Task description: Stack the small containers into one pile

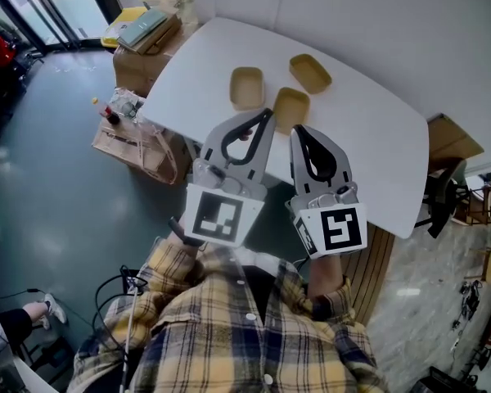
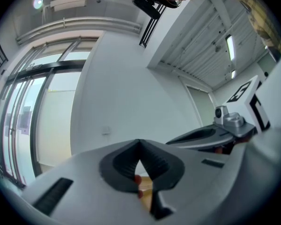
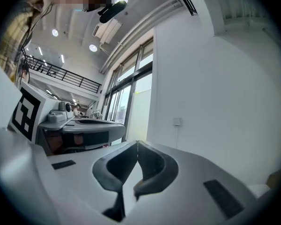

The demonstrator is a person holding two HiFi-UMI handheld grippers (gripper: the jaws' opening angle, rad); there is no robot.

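Left gripper (image 1: pixel 268 115), right gripper (image 1: pixel 299 129): both jaws pressed together, empty, side by side at near edge of white table (image 1: pixel 376 146). Tan containers unstacked on table: left container (image 1: pixel 247 87), right container (image 1: pixel 310 72), near container (image 1: pixel 291 107) by gripper tips. Black-and-white square markers on gripper cubes.

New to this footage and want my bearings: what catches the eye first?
The left hand-held gripper and right hand-held gripper, both shut and empty, fill the head view's middle. Near their tips, three tan small containers lie side by side, unstacked, on the white table.
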